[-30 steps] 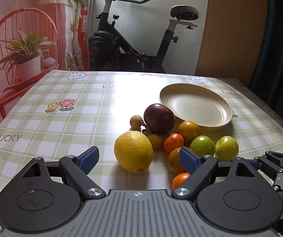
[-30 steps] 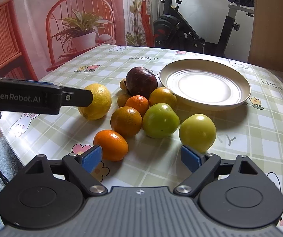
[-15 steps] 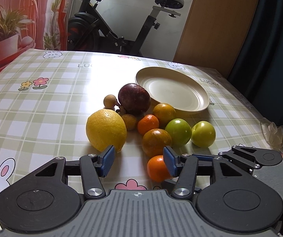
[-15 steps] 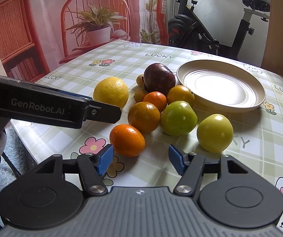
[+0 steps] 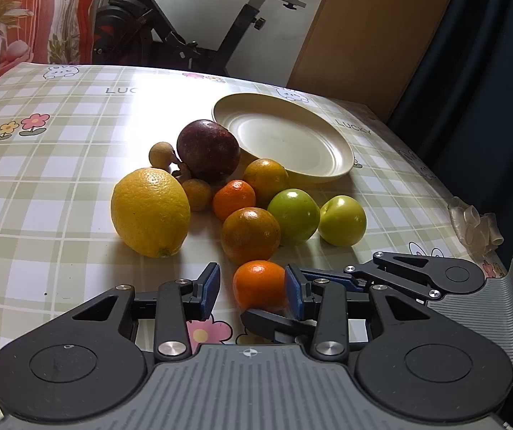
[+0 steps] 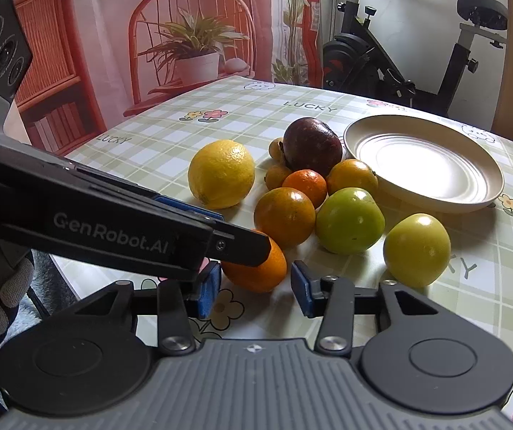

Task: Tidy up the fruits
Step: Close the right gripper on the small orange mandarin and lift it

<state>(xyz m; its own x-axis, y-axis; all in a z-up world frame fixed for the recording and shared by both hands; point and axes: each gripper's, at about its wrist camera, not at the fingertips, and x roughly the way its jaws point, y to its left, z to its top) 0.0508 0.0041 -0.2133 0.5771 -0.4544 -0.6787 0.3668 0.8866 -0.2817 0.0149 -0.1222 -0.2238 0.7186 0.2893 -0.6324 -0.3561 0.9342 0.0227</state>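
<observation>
Cream-coloured and bare, the plate (image 5: 331, 143) sits at the far side of the counter (image 5: 59, 165) with nothing on it, so by my reading the sorting has hardly begun. All the fruit lies loose on the checked cloth just in front of the plate: a lemon (image 5: 150, 211), a dark purple fruit (image 5: 208, 150), two green apples (image 5: 294, 215), several oranges (image 5: 251, 234) and a couple of small tan fruits (image 5: 162, 152), bunched so that most touch a neighbour.

Nearest the person, a small mandarin (image 5: 260, 286) lies apart from the bunch, and both tools crowd it. The left hand-held gripper (image 5: 252, 290) has its blue pads either side of the mandarin, the right pad touching or nearly so, the left pad with a gap; it is partly open and not clamped. The right hand-held gripper (image 6: 254, 285) is also partly open, straddling the same mandarin from its own angle and holding nothing.

Everything remains to be done: each fruit has yet to be lifted and placed, presumably on the plate, starting with this mandarin.
</observation>
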